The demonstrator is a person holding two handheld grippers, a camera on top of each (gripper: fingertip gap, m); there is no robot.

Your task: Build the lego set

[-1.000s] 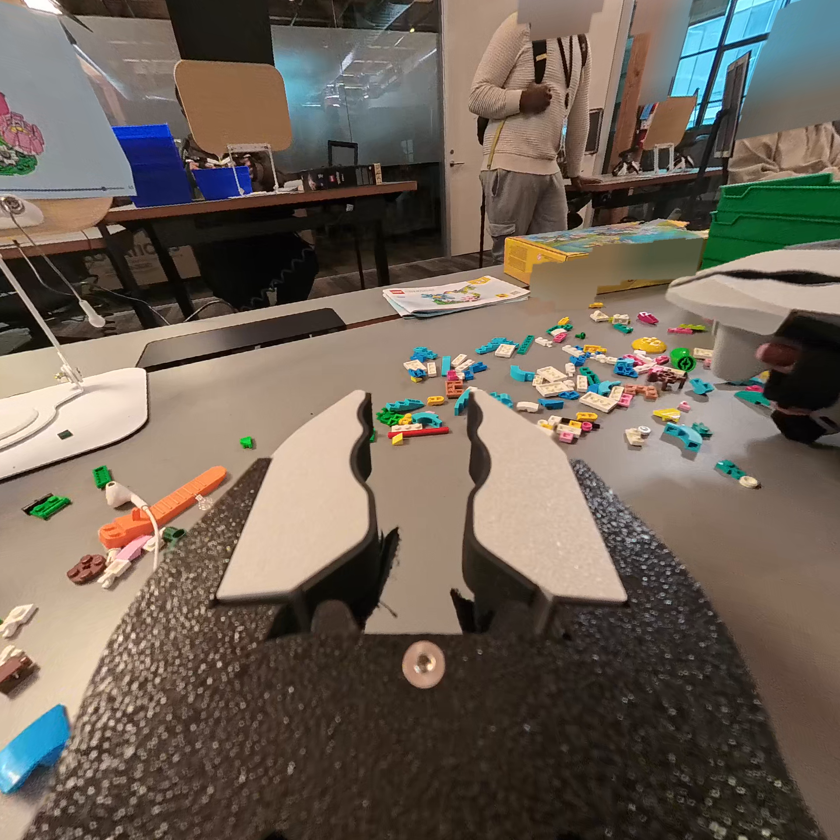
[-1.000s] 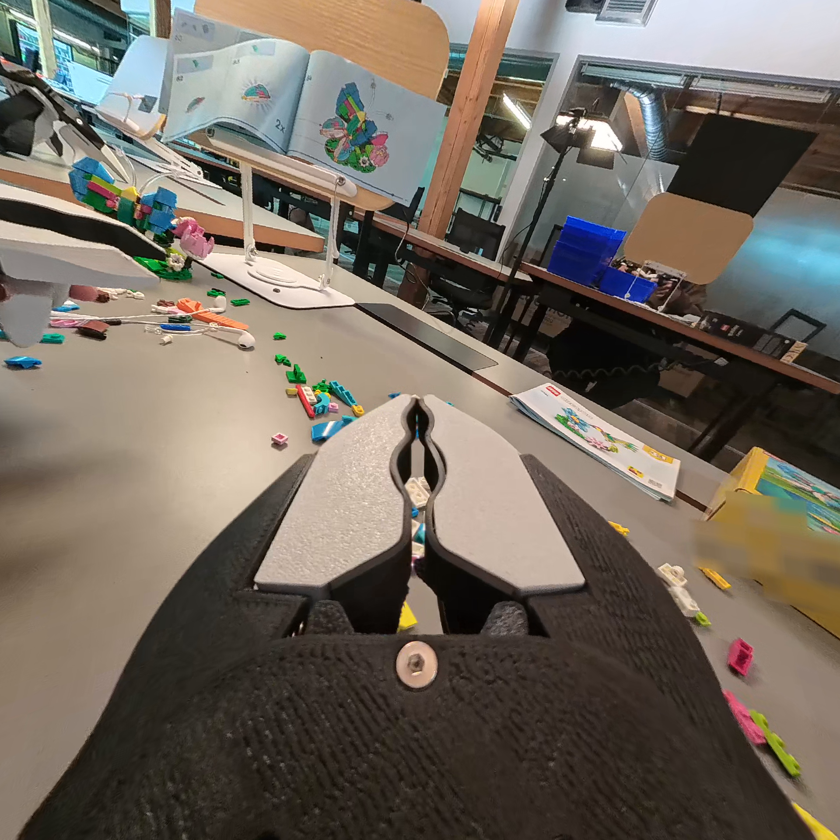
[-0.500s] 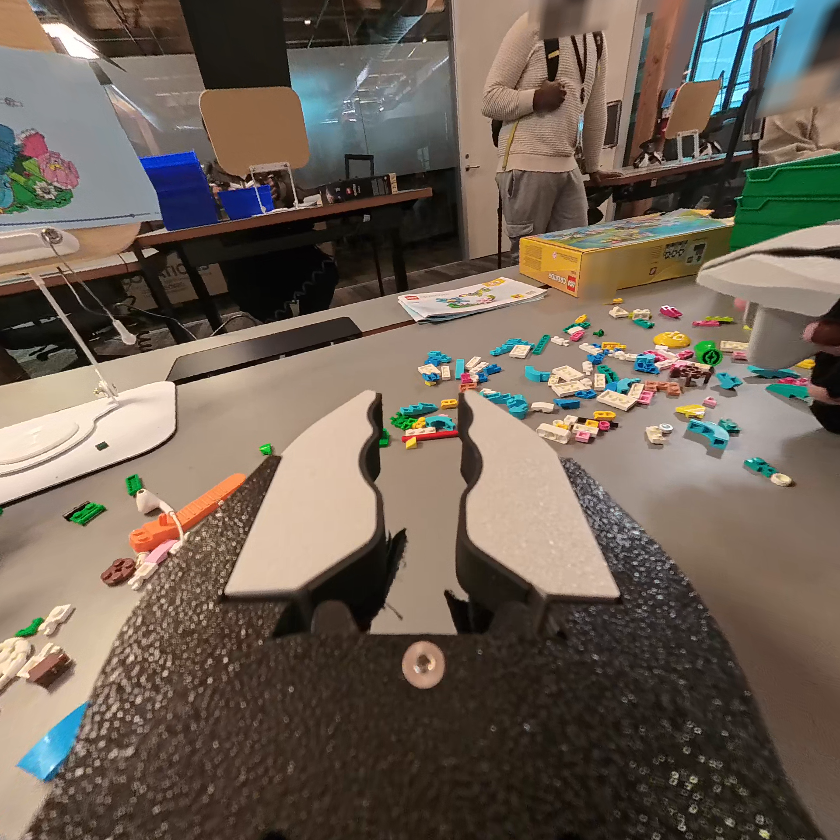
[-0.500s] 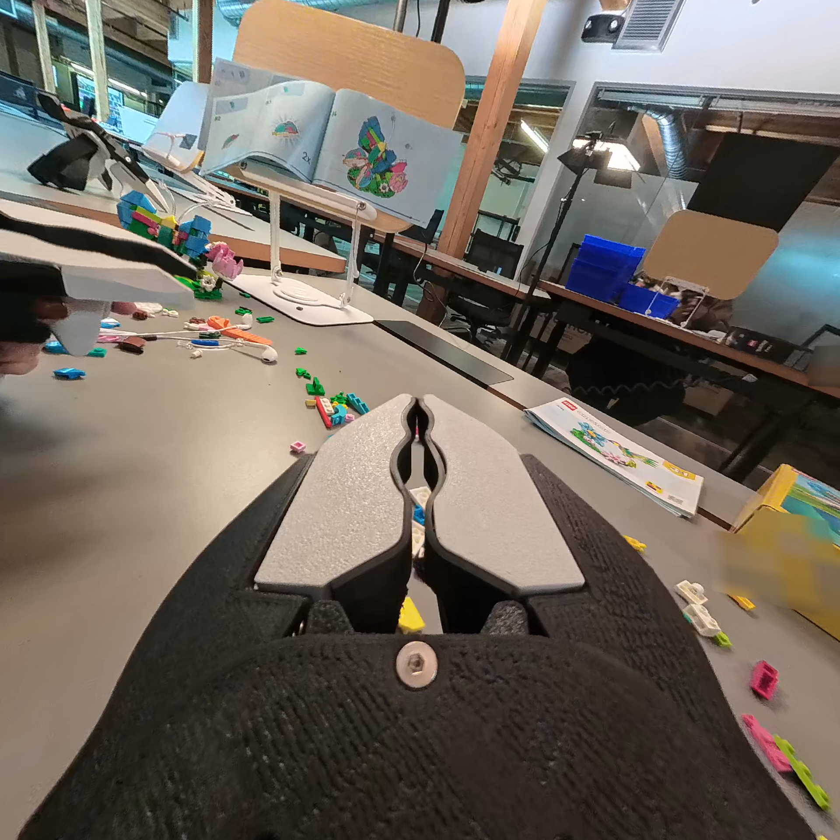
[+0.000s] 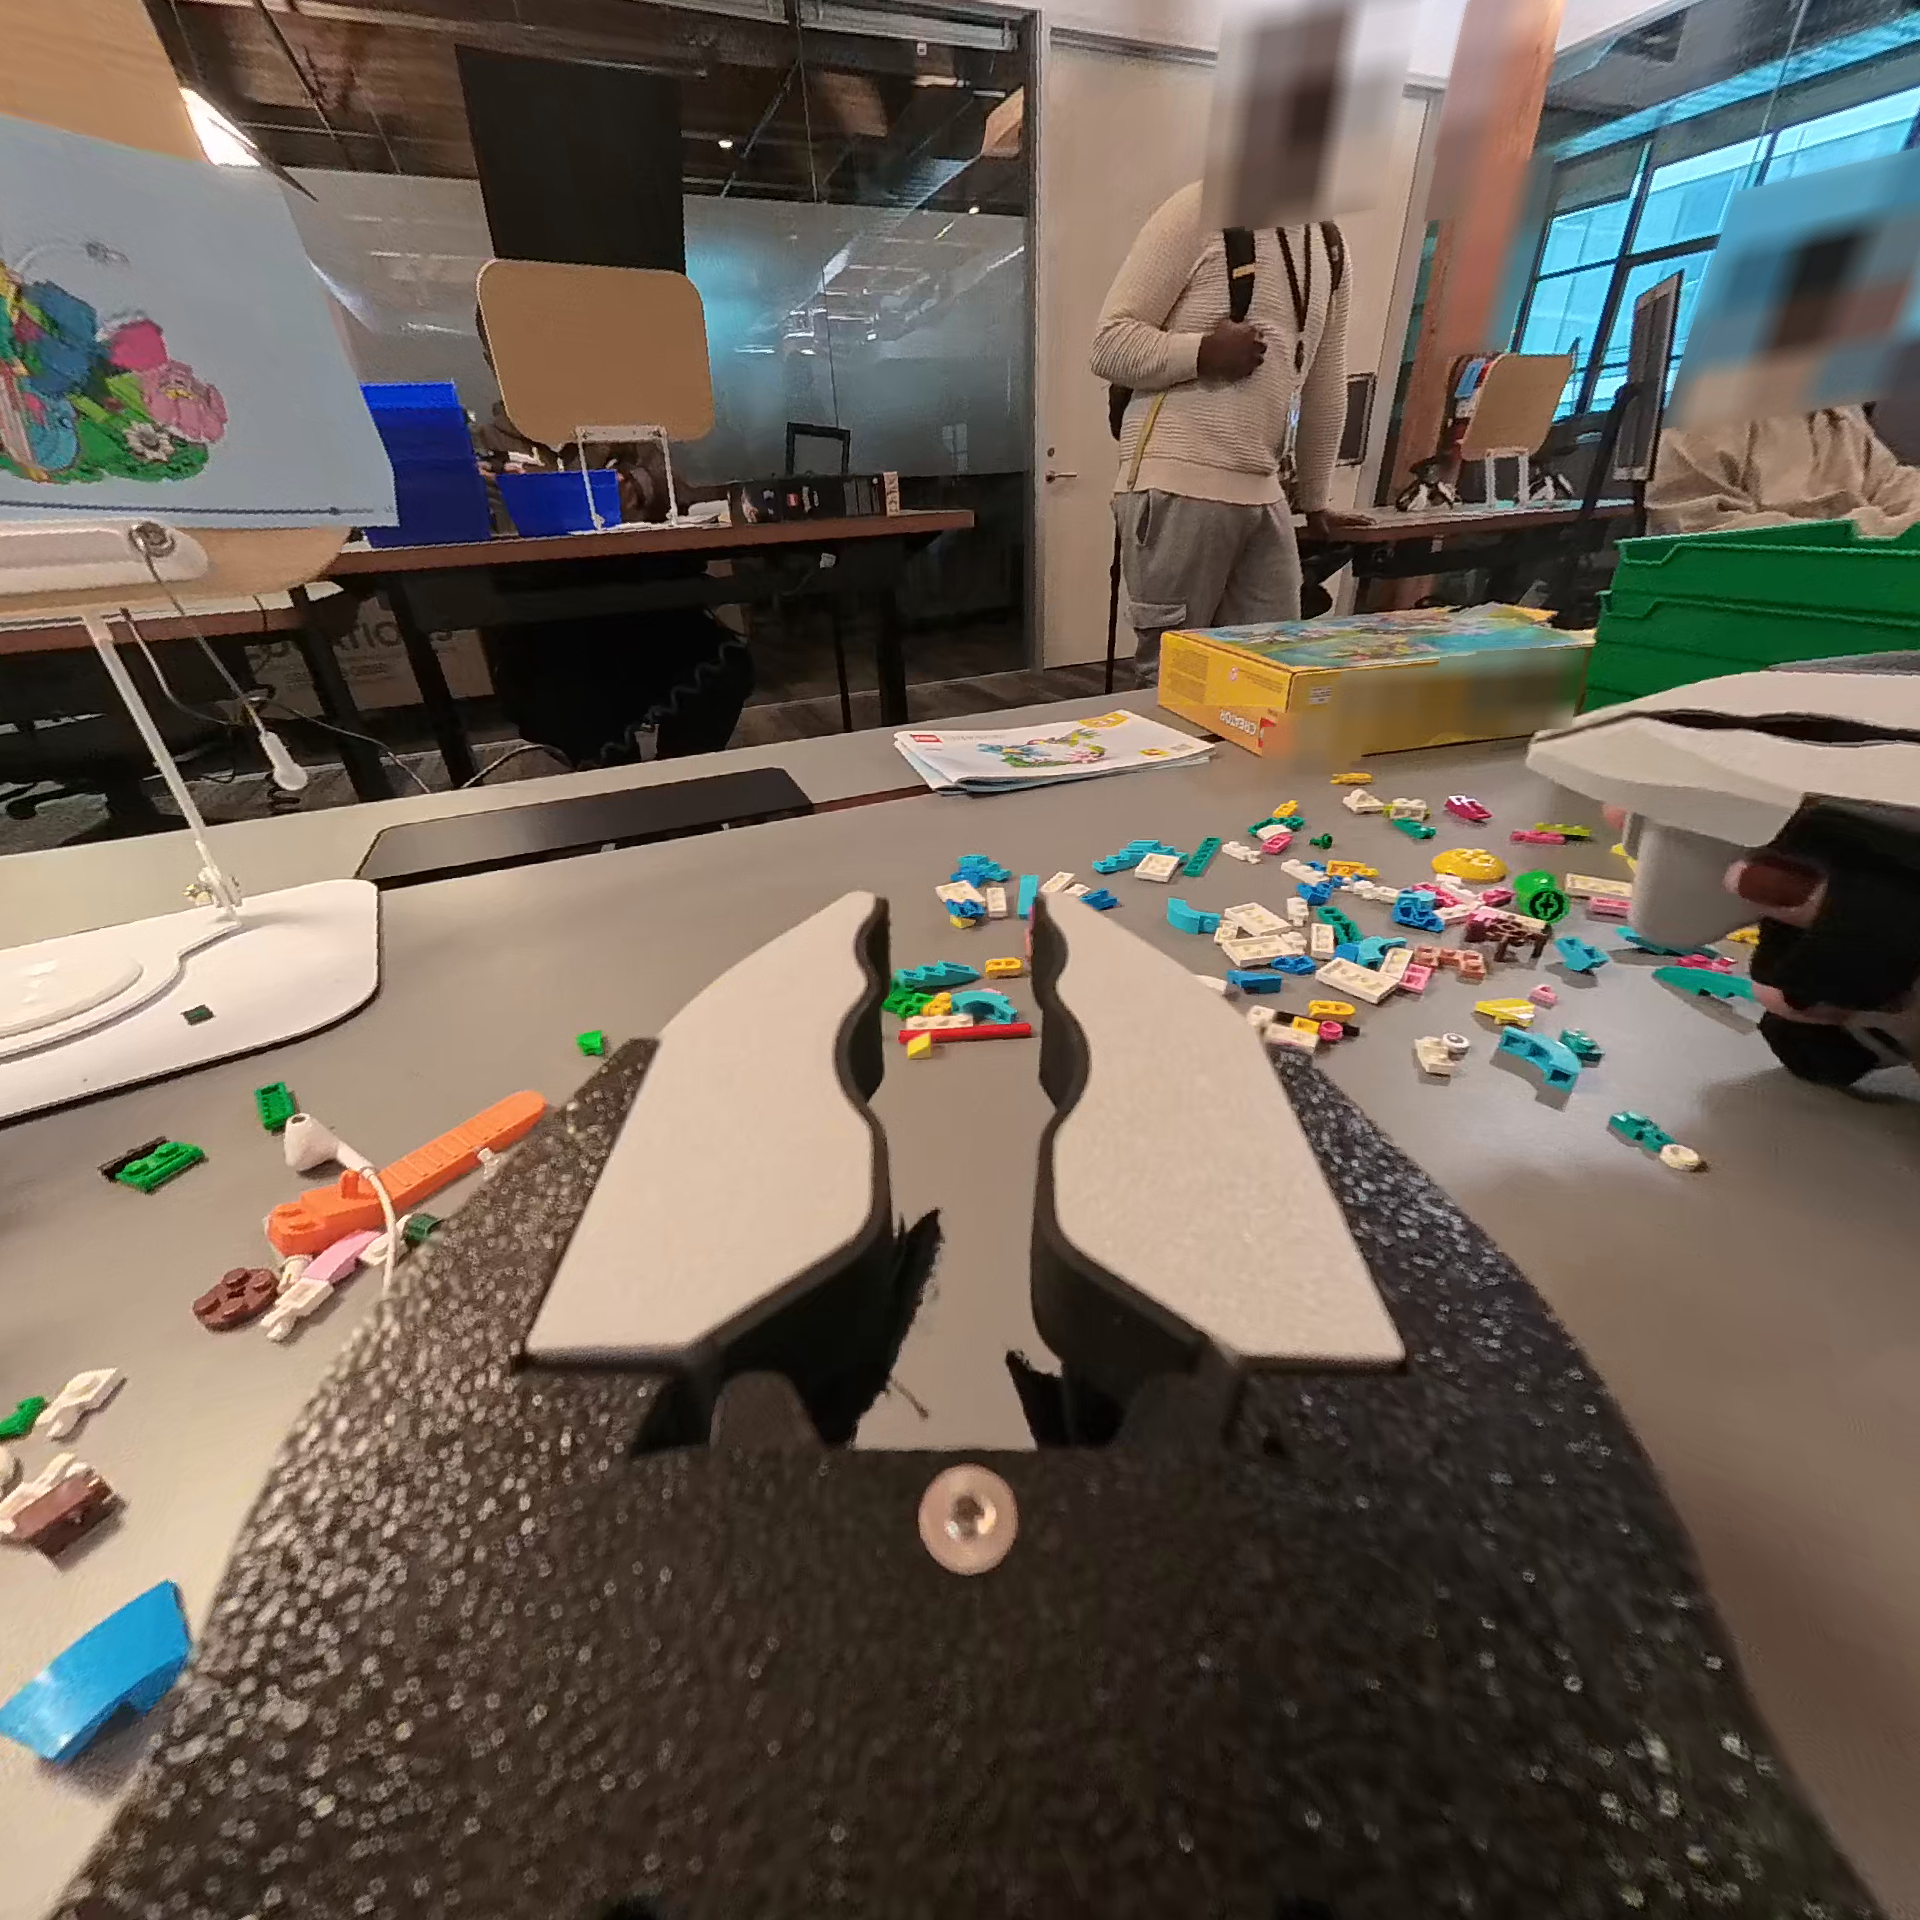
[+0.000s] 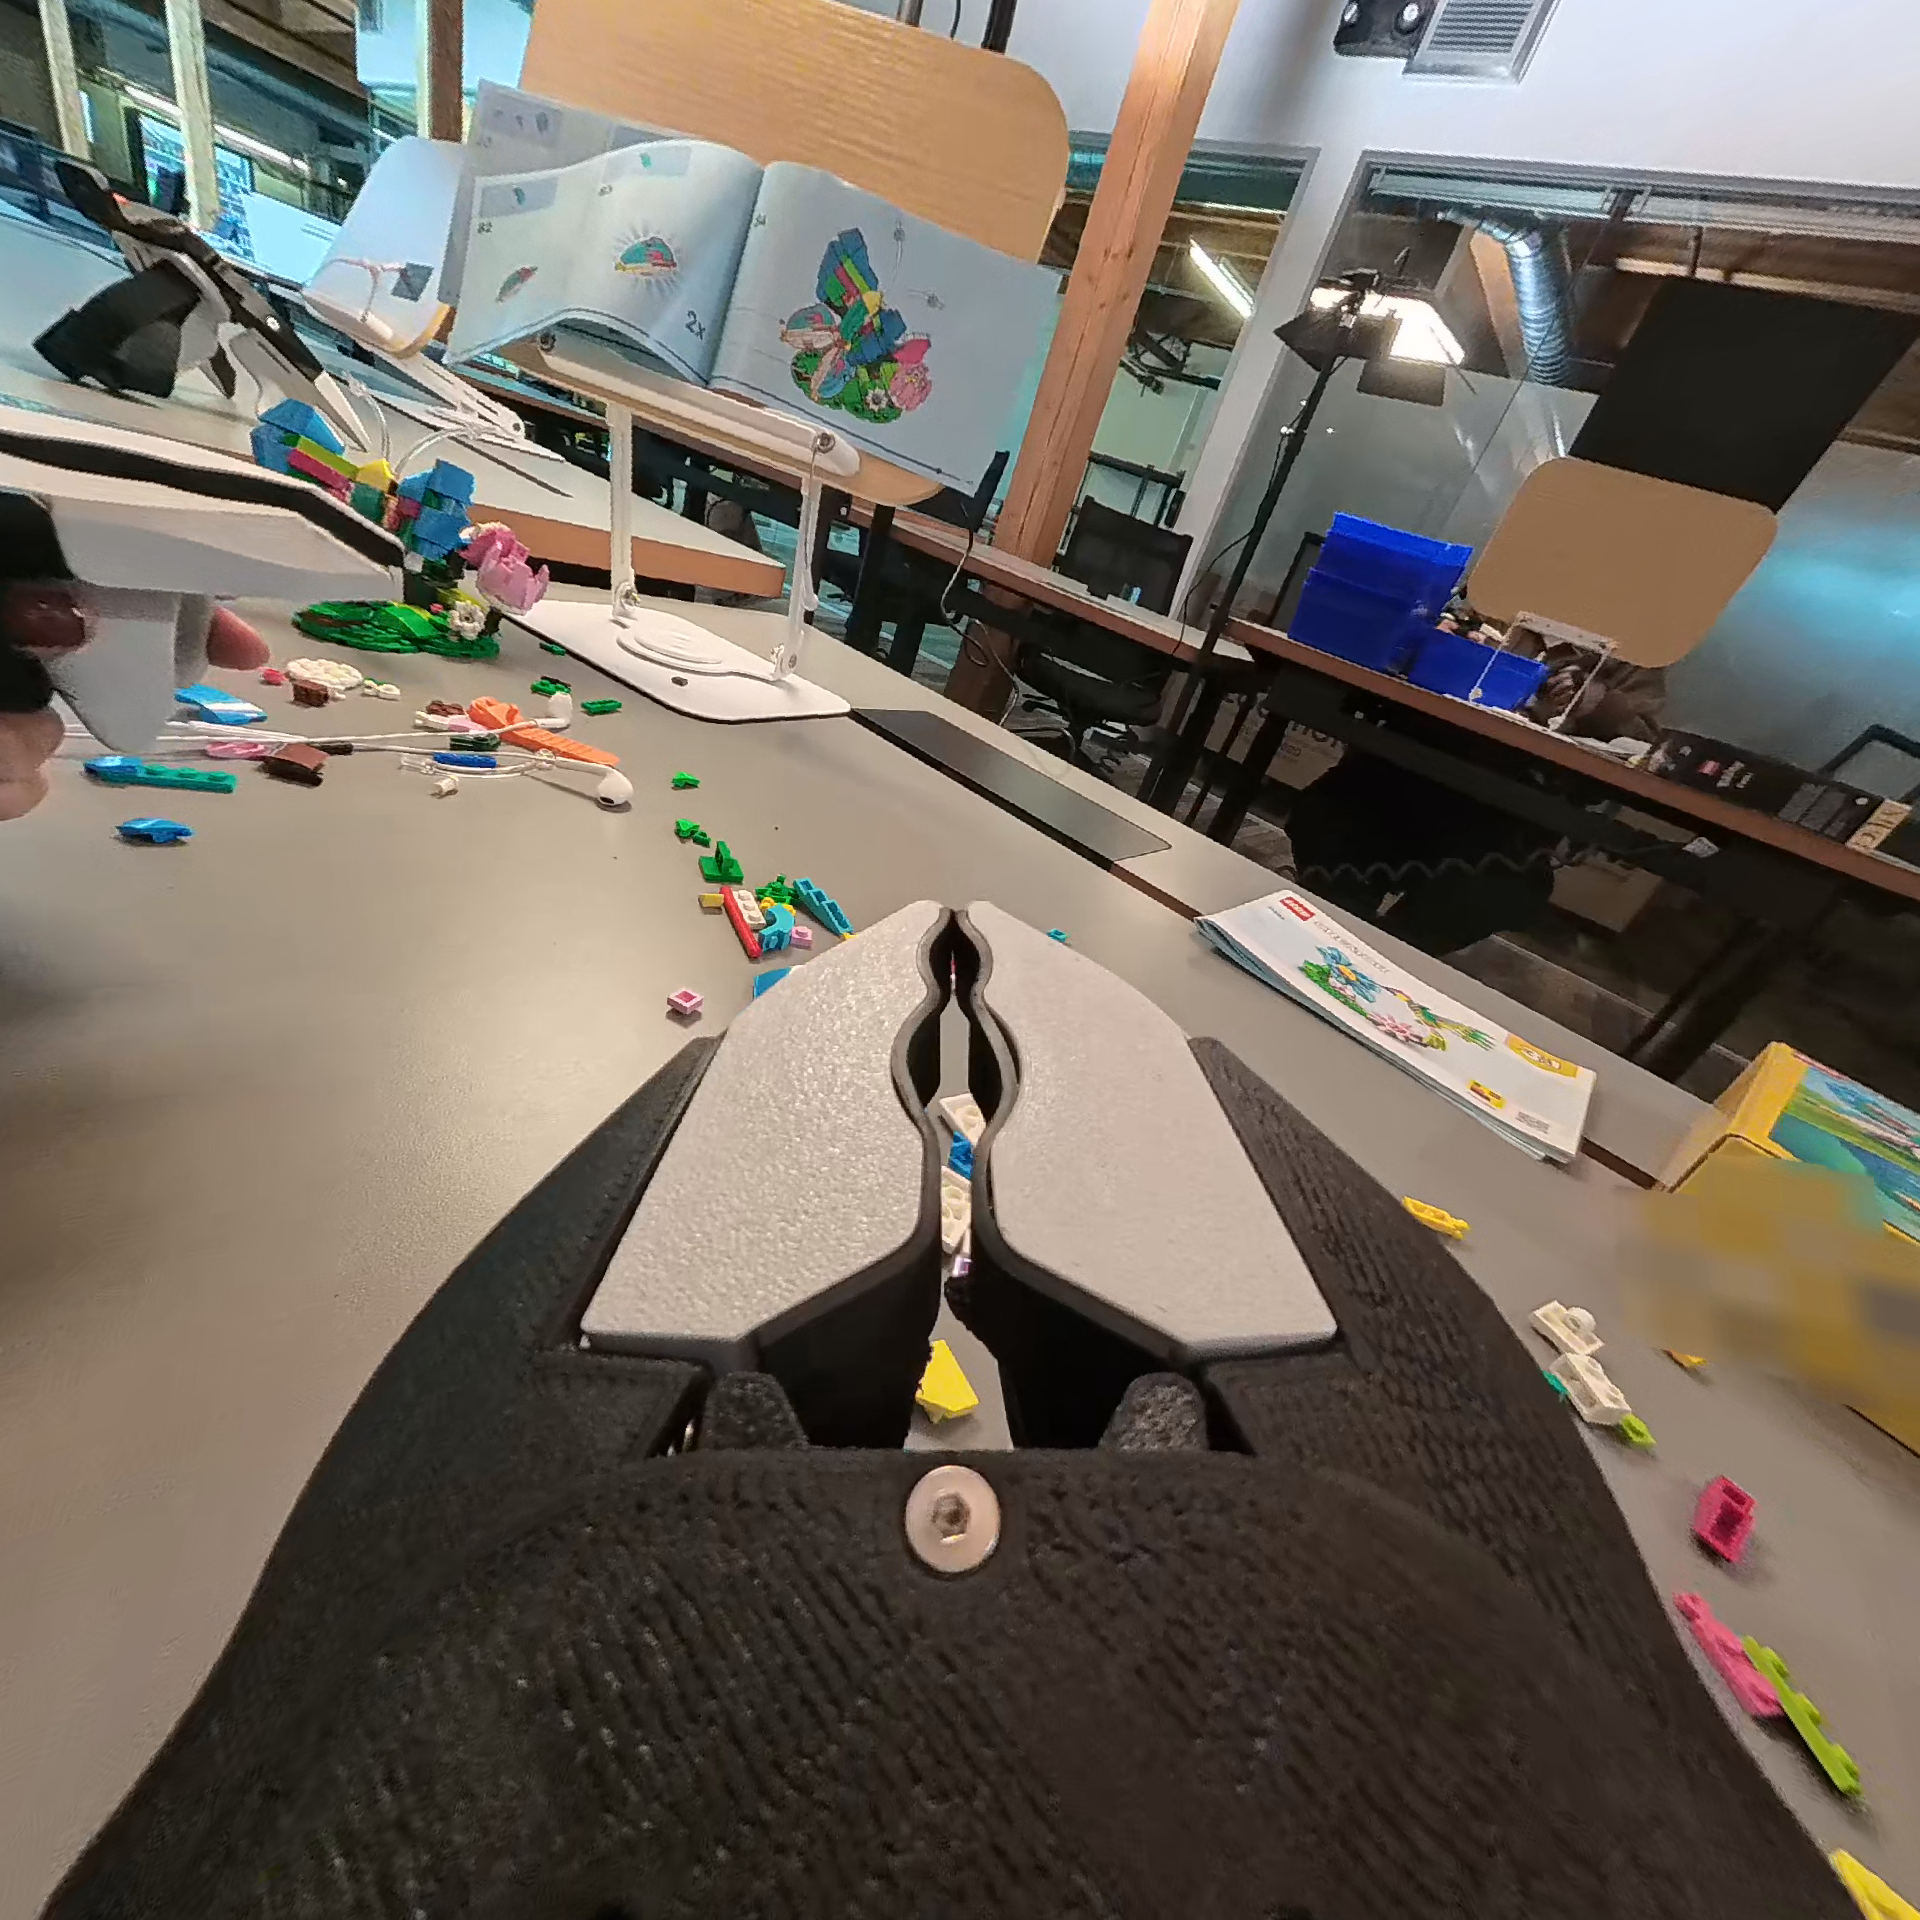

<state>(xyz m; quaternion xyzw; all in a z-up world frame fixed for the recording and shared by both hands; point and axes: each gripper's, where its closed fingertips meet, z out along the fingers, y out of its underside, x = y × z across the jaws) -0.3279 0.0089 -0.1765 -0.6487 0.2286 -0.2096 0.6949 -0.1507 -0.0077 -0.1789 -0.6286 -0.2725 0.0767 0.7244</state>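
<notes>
left gripper (image 5: 961, 914) hangs parted and empty, right gripper (image 6: 954, 925) pinched closed on nothing visible above the loose lego pieces (image 5: 1340, 935) strewn on the bench (image 5: 1558, 1299); a low sweep could scatter them.

Writing marks the yellow box (image 5: 1299, 681), the booklet (image 5: 1039, 750), perhaps the manual (image 6: 727, 260).

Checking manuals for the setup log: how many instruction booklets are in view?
2. An open booklet sits propped on the white stand at the table's far side; a closed booklet lies flat near the yellow box. Others may lie out of frame.
</notes>
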